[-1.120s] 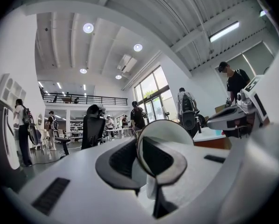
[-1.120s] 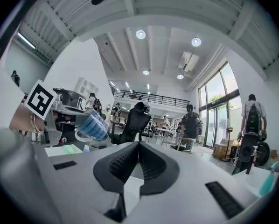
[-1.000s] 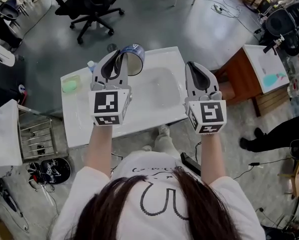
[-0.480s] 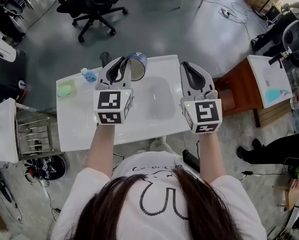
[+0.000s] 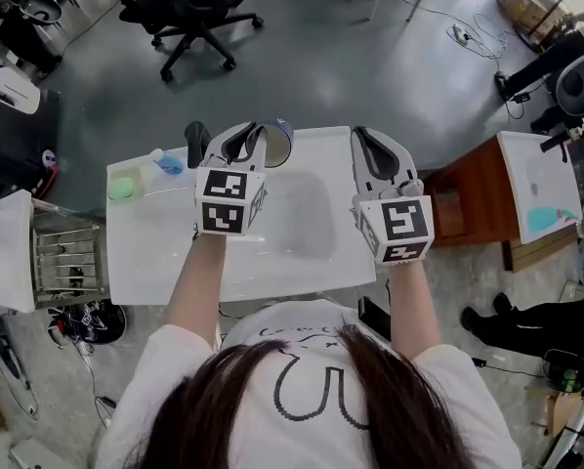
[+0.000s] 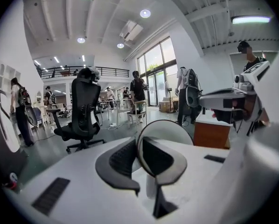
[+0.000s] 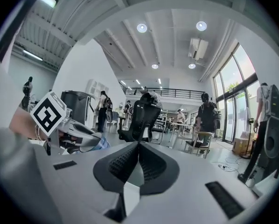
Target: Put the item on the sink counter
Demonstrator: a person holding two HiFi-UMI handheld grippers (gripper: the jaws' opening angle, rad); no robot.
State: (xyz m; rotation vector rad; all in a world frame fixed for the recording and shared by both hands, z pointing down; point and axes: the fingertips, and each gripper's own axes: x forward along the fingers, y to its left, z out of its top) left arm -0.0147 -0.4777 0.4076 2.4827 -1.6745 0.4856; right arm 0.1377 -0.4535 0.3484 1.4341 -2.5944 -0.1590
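Note:
My left gripper (image 5: 243,145) is shut on the rim of a blue patterned cup (image 5: 278,141), holding it on its side over the back edge of the white sink counter (image 5: 175,257), next to the black faucet (image 5: 195,143). In the left gripper view the cup's pale round wall (image 6: 170,129) stands between the jaws of my left gripper (image 6: 138,149), one pad inside and one outside. My right gripper (image 5: 372,147) hovers shut and empty over the counter's right side, beside the basin (image 5: 304,213). In the right gripper view my right gripper's (image 7: 138,146) pads meet, and the cup (image 7: 100,143) shows at left.
A green soap bar (image 5: 124,186) and a small blue bottle (image 5: 165,162) sit at the counter's back left. A wire rack (image 5: 67,257) stands left of the counter, a brown cabinet (image 5: 468,203) right. An office chair (image 5: 199,13) stands on the floor beyond.
Both grippers have moved forward and lower over the sink counter. The cup travelled with the left gripper toward the counter's back edge near the faucet. Both grips look unchanged.

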